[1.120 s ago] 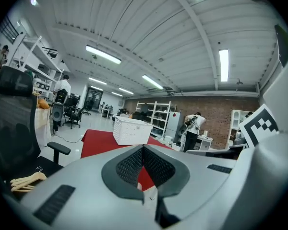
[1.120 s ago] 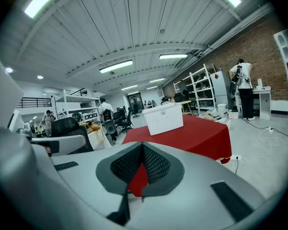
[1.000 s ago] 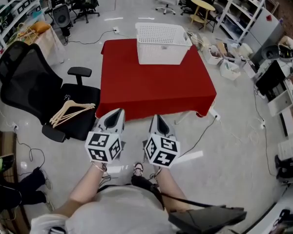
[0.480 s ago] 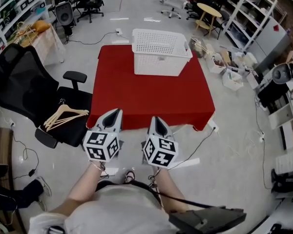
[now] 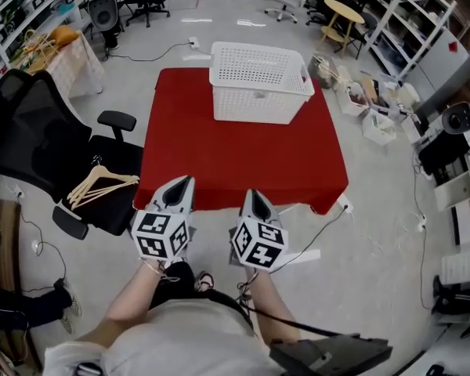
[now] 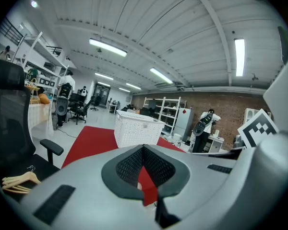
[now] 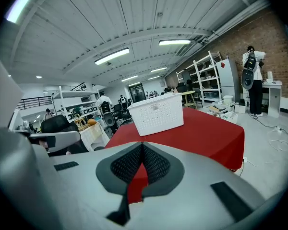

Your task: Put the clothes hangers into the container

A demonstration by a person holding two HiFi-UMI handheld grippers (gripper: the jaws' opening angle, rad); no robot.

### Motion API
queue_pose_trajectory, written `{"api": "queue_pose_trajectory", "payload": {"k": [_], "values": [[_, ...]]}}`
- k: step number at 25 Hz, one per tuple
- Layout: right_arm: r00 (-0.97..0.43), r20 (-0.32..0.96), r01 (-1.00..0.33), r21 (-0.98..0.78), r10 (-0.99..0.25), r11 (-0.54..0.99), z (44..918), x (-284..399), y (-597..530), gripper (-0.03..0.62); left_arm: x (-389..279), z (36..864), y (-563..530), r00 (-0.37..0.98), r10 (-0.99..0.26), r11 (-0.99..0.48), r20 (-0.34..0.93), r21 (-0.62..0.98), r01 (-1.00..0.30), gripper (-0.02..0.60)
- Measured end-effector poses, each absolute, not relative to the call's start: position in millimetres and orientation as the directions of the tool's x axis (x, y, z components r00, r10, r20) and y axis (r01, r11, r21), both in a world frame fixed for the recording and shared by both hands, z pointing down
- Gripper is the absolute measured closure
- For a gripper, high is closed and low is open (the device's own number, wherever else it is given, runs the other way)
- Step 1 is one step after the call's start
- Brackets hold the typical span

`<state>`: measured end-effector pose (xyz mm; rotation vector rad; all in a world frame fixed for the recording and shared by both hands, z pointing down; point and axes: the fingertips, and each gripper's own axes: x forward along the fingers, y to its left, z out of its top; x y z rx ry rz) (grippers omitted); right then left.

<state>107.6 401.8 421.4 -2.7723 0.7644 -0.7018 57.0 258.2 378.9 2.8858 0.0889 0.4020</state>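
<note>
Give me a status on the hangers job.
Done: nothing; the basket on the table looks empty. In hand: nothing; the left hand-held gripper and right hand-held gripper are both shut and empty, facing the table. Left: all the hangers, piled on the chair seat, must go into the basket.

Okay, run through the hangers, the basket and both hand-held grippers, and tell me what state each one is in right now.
Clothes hangers: piled on the seat of the office chair, none picked up.
White basket: upright on the red table, open top, no hangers visible inside.
Left hand-held gripper: jaws shut, empty.
Right hand-held gripper: jaws shut, empty.
</note>
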Motion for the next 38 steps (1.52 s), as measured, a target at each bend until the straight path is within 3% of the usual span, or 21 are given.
{"api": "queue_pose_trajectory", "payload": {"k": [24,32,38], "values": [[0.813,0.389,-0.376,-0.215,-0.432,-0.901,397,268,300,0.579,250,358,162,0.952,0.230,-0.950,0.204,0.258,0.174,0.581],[0.794,0.391,-0.427,-0.186,-0.465,-0.885,407,292,224,0.579,283,373,98,0.953,0.218,-0.951,0.212,0.264,0.159,0.581],[0.811,0.394,-0.379,-0.210,-0.433,-0.901,409,311,219,0.579,307,376,80,0.950,0.222,-0.954,0.221,0.250,0.165,0.581]]}}
